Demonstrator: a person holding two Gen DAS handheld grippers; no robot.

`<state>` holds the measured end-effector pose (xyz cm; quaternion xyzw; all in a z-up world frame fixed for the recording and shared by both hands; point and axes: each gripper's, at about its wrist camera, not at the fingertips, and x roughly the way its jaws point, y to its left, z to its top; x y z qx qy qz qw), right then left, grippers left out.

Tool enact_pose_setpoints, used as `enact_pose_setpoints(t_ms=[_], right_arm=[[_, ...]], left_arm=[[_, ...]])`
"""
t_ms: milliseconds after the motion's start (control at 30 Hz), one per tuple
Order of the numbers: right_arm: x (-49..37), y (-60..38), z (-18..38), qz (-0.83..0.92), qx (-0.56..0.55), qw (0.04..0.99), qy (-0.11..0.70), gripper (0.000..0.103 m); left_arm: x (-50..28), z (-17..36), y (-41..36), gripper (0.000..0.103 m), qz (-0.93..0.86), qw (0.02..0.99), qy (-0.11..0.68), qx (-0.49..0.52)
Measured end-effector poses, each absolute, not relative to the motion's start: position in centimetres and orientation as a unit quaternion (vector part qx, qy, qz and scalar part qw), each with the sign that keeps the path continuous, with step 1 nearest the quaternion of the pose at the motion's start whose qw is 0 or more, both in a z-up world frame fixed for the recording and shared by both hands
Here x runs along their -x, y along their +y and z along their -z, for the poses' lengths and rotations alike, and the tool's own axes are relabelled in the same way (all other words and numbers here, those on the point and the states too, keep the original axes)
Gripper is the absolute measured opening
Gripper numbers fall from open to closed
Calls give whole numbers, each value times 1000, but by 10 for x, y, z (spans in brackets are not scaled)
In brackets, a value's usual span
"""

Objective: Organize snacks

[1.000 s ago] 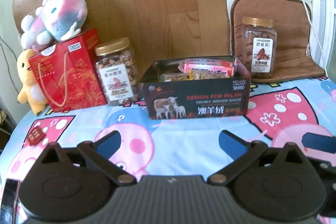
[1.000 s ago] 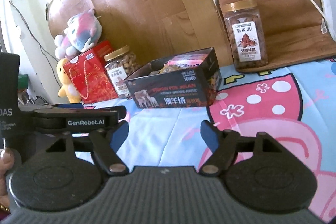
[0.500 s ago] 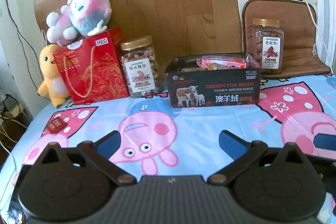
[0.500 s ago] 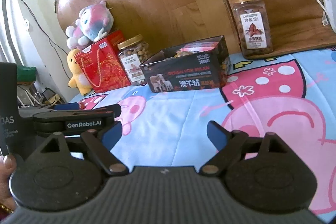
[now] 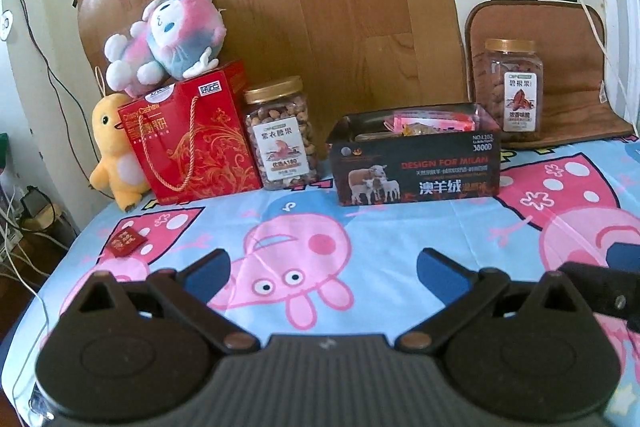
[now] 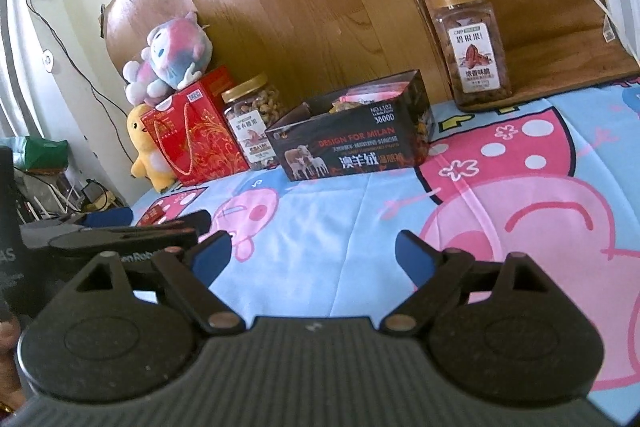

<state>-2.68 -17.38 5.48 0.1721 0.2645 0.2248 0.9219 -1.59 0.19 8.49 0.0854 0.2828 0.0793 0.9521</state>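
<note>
Two grippers, left gripper (image 5: 323, 267) and right gripper (image 6: 311, 254), hover spread and empty above the cartoon-pig tablecloth (image 5: 384, 227); the snack-filled black box (image 5: 416, 163) sits before the wood-grain wall panel (image 5: 320, 7).

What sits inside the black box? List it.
The black box is open-topped and holds pink snack packets and a yellowish wrapper near its rim. Anything lower is hidden by its walls.

Ahead of you the snack box (image 5: 416, 167) sits between two nut jars (image 5: 282, 133) (image 5: 512, 87); the gift bag (image 5: 192, 143) stands left of them.
</note>
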Motion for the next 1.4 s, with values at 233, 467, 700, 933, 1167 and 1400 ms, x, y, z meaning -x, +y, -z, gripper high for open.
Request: enact_pose_setpoints(t_ms=[233,467,700,933,1167,1400], right_arm=[[31,-175,-59,-226,-181,923,255,91],[32,-173,-58,-228,-180,922,255,91],[31,-171,-55,-229,-180,920,261,91],[30,-170,-53,-230,-180,919,266,91],[29,-171,-52,-230,-182,918,268,91],[28,-171,-50,-229,-185,916,272,91]], left_arm=[[16,-84,-1,103,-88,950,285,-87],[11,-78,1,103,-94,944,306,-80],[5,-66,-1,103,-90,933,339,-79],[0,-58,0,103,-76,925,369,-61],[-3,-56,1,103,-69,920,381,-55],[-4,-53,-2,103,-60,918,388,-59]])
